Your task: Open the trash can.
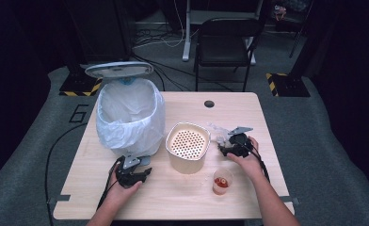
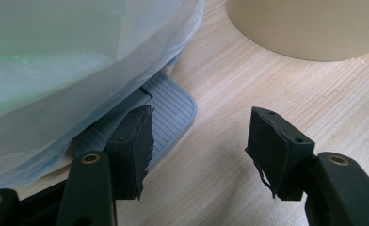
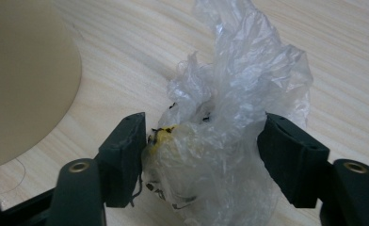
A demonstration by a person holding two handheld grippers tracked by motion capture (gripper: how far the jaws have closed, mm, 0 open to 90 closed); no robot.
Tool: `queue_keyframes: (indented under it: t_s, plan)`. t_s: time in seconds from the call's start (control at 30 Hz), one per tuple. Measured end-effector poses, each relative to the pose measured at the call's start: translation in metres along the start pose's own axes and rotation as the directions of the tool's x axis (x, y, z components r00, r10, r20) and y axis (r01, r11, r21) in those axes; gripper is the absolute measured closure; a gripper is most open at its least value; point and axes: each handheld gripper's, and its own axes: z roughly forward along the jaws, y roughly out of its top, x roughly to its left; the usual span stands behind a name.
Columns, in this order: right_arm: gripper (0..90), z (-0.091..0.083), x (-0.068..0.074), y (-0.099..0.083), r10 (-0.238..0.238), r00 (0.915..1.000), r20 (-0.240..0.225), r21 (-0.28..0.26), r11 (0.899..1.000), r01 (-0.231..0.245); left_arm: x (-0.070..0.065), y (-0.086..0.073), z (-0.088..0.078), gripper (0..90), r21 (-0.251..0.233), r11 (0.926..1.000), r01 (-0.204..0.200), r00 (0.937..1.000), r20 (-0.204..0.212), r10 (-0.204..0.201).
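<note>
Between the right tongs (image 3: 204, 141), on the pale wooden worktop (image 1: 173, 202), lies a crumpled bag of clear thin plastic (image 3: 229, 108), just to the right of the cream-coloured tub with a perforated top (image 1: 187, 149). The tongs stand spread on either side of it. One black pad touches the bag's flank where something yellow shows through the film, and the other pad sits at the opposite edge, though folds of plastic blur that contact, so it seems to be flanked rather than squeezed. What the bag contains is hard to make out: a yellow patch and a few dark specks. Its near end is cut off by the bottom of the right gripper view. The bag's long axis runs away from the tongs, and its loose, puckered end points to the far side of the worktop.

The left tongs (image 2: 199, 136) are spread with bare wood between them. One pad lies over the ribbed grey pedal (image 2: 173, 108) of the pedal bin (image 1: 131, 117), and the white translucent liner hides the bin's body. The bin's grey lid (image 1: 119, 69) stands raised. A small clear cup holding something red (image 1: 222, 181) stands near the right hand (image 1: 248, 162).
</note>
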Motion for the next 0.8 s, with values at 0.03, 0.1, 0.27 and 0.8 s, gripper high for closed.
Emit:
queue_keyframes:
  t_s: [0.03, 0.1, 0.27, 0.8]
  plan:
    - [35.7, 0.0008, 0.001, -0.0002, 0.005, 1.0, -0.001, 0.002, 1.0, -0.005, 0.0, 0.0, 0.0, 40.9, 0.0, 1.0, 0.0, 1.0, 0.0, 0.0]
    - [38.1, 0.0021, 0.0018, -0.0005, 0.001, 1.0, -0.002, 0.006, 1.0, -0.001, 0.0, 0.0, 0.0, 40.8, 0.001, 1.0, -0.001, 1.0, -0.001, 0.001]
    - [45.3, 0.0044, 0.0004, -0.0019, 0.011, 0.9998, -0.018, 0.012, 1.0, -0.01, 0.0001, 0.0, 0.0, 40.8, 0.0, 1.0, 0.0, 1.0, 0.001, 0.0]
    - [59.9, 0.003, -0.0028, -0.0082, 0.043, 0.9984, -0.035, 0.003, 0.999, -0.043, -0.0021, -0.0006, 0.0003, 40.8, 0.002, 0.9999, 0.012, 0.9999, 0.001, -0.012]
